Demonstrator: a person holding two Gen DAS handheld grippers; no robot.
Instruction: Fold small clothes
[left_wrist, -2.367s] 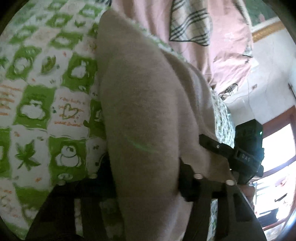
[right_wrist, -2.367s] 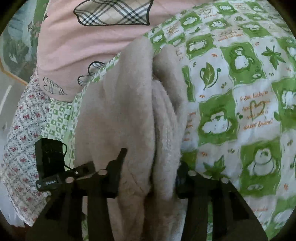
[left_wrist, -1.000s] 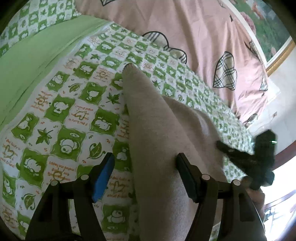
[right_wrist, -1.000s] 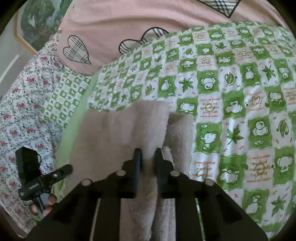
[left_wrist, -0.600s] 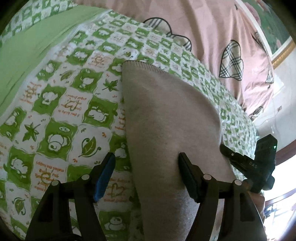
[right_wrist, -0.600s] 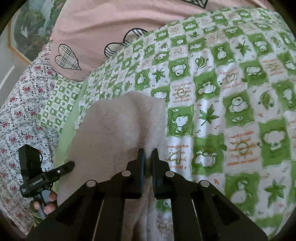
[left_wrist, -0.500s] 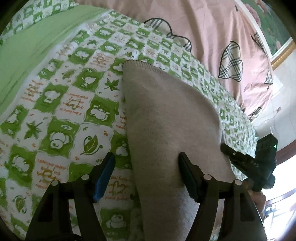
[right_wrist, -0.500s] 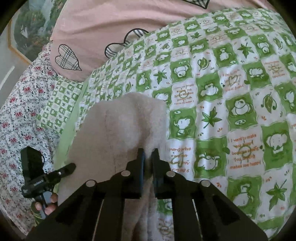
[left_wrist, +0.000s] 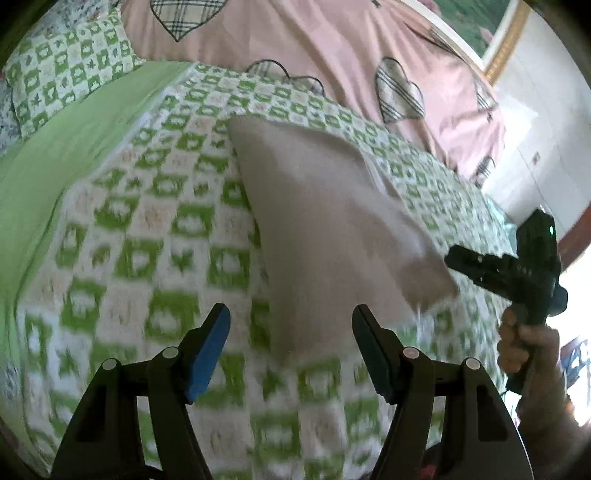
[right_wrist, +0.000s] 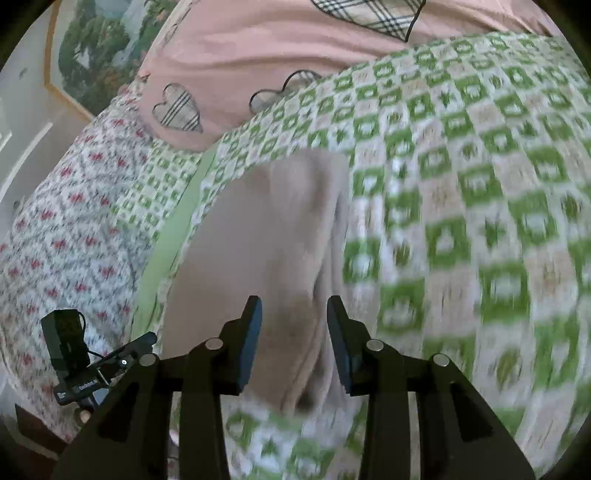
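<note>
A beige fleece garment (left_wrist: 314, 221) lies folded in a long strip on the green-checked bedsheet (left_wrist: 155, 229). My left gripper (left_wrist: 289, 321) stands open. Its blue pads sit wide apart on either side of the garment's near end and do not touch it. In the right wrist view the same garment (right_wrist: 266, 240) runs away from my right gripper (right_wrist: 294, 308). Its jaws are opening, and the cloth's near end lies between them with a gap on both sides. A hand (left_wrist: 524, 343) holds the right gripper (left_wrist: 480, 266) at the garment's right corner.
A pink quilt with plaid hearts (left_wrist: 332, 48) is bunched along the far side of the bed. A plain green sheet (left_wrist: 55, 147) and a checked pillow (left_wrist: 66, 70) lie to the left. A floral cover (right_wrist: 66, 221) and a framed picture (right_wrist: 92, 55) are off the bed's side.
The right gripper, shut on the garment's edge before, has opened and let it go. Both grippers drew back, and the garment now lies flatter on the sheet.
</note>
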